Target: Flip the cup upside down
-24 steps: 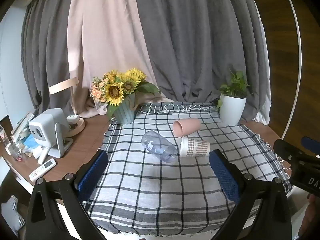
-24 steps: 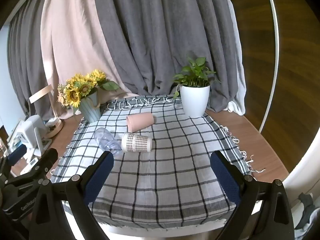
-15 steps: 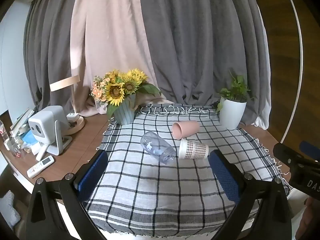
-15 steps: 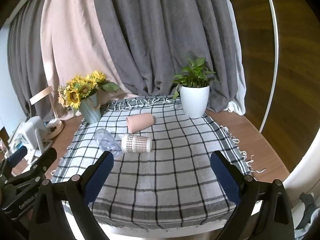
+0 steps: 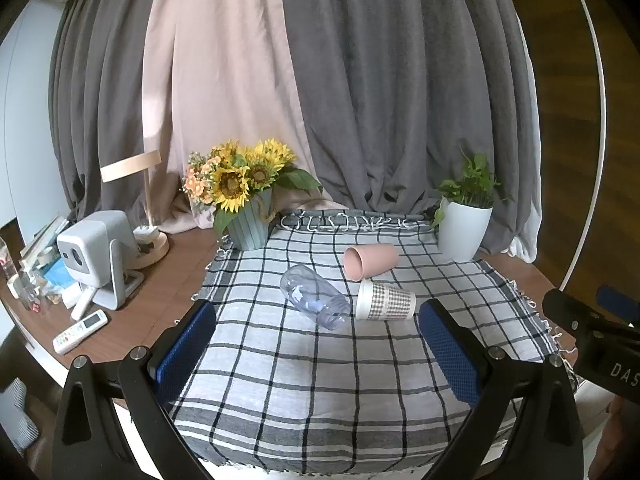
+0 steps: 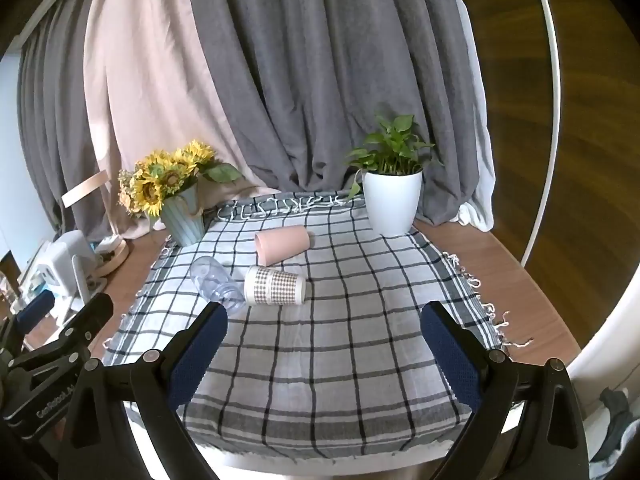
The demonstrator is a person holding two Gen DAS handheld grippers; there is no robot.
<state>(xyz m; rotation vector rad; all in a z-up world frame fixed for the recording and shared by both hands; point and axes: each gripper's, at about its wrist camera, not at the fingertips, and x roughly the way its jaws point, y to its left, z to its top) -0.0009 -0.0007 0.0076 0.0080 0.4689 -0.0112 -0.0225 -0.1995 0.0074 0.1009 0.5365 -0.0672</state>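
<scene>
Three cups lie on their sides near the middle of the checked cloth (image 5: 320, 380) that covers the round wooden worktop (image 6: 532, 300). The pink cup (image 5: 371, 261) is farthest back, mouth to the left in both views. Just in front of it lies the check cup (image 5: 385, 306), its white rim also to the left, and beside that rim the clear cup (image 5: 314, 300) lies at a slant, its open end close to the check cup (whether they touch I cannot tell). The left tool (image 5: 320, 354) hovers over the near part of the cloth with its blue pads wide apart and nothing between them; the right tool (image 6: 324, 354) is the same, spread wide and empty, well short of the cups. At the back stand sunflowers (image 5: 240, 178) in a ribbed pot on the left and a plant (image 6: 394, 190) in a white pot on the right, before grey and pink curtains (image 5: 360, 80). A projector (image 5: 94, 254) and a remote (image 5: 80, 330) sit on the bare wood to the left.
</scene>
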